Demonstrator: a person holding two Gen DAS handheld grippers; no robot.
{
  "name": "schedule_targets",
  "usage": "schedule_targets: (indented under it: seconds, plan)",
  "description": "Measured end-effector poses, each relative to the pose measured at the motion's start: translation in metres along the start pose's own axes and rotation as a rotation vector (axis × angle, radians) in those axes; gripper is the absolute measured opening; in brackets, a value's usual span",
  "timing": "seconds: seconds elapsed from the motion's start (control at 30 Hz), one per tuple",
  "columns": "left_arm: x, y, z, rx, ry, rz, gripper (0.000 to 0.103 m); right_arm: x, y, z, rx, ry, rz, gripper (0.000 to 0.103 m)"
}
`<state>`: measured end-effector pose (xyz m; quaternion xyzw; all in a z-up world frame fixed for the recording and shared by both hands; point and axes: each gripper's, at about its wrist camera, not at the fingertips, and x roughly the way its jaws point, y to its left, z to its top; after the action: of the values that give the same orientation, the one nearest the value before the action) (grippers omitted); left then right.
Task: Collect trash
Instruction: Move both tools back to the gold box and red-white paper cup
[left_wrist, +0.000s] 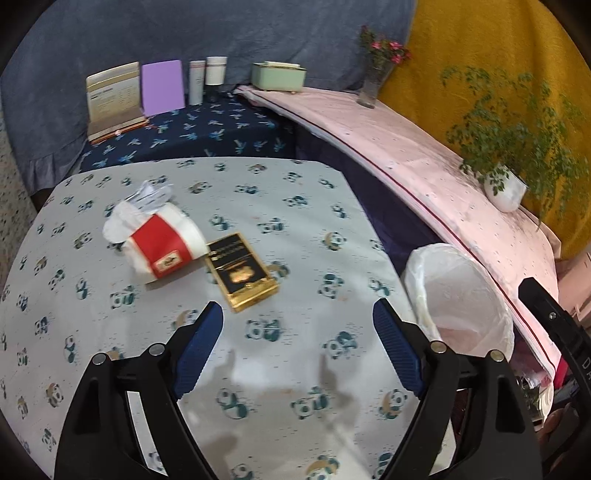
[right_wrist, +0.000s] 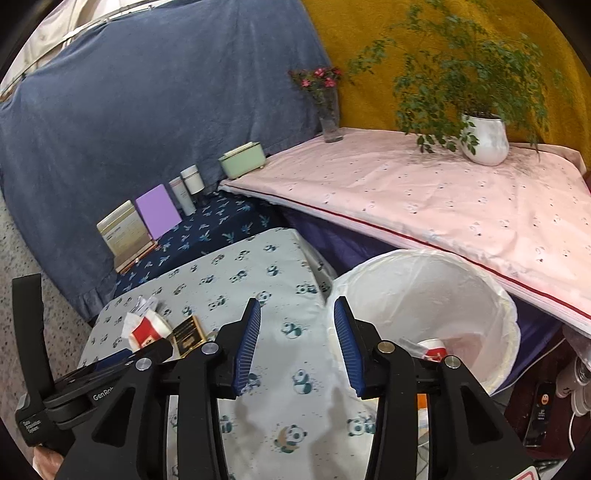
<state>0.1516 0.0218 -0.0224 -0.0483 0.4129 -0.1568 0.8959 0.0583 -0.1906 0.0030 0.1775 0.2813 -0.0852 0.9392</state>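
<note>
left wrist: left claw spread, empty; pack likely light, stiff, best pinched across narrow sides; right claw spread too.

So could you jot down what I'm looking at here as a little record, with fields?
surface: table with panda-print cloth
trash on table: crumpled red-and-white pack; black-and-gold box, touching it
bin: white-lined bin beside the table
in bin: a red-and-white piece
left gripper: open, empty, above the table
right gripper: open, empty, near the bin rim
</note>
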Motion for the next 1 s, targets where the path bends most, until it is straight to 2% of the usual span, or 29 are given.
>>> schedule_targets:
  seconds: [0.07,0.2,0.53,0.77,1.0]
  plan:
    - [-0.003,0.014,0.0,-0.022,-0.002,0.016,0.079,0.003,0.009,-0.001,-0.013,0.007,0.011,0.042]
    - [-0.006,0.036,-0.002,-0.061,-0.005,0.045,0.083,0.008,0.029,-0.005,-0.043,0.019,0.033,0.05]
    - [-0.008,0.097,-0.005,-0.163,-0.012,0.117,0.088,0.03,0.077,-0.02,-0.116,0.079,0.087,0.055]
    - [-0.003,0.133,-0.006,-0.219,-0.004,0.166,0.09,0.056,0.108,-0.033,-0.168,0.145,0.121,0.062]
    - [0.013,0.16,-0.001,-0.245,0.007,0.197,0.093,0.088,0.136,-0.046,-0.224,0.204,0.134,0.072]
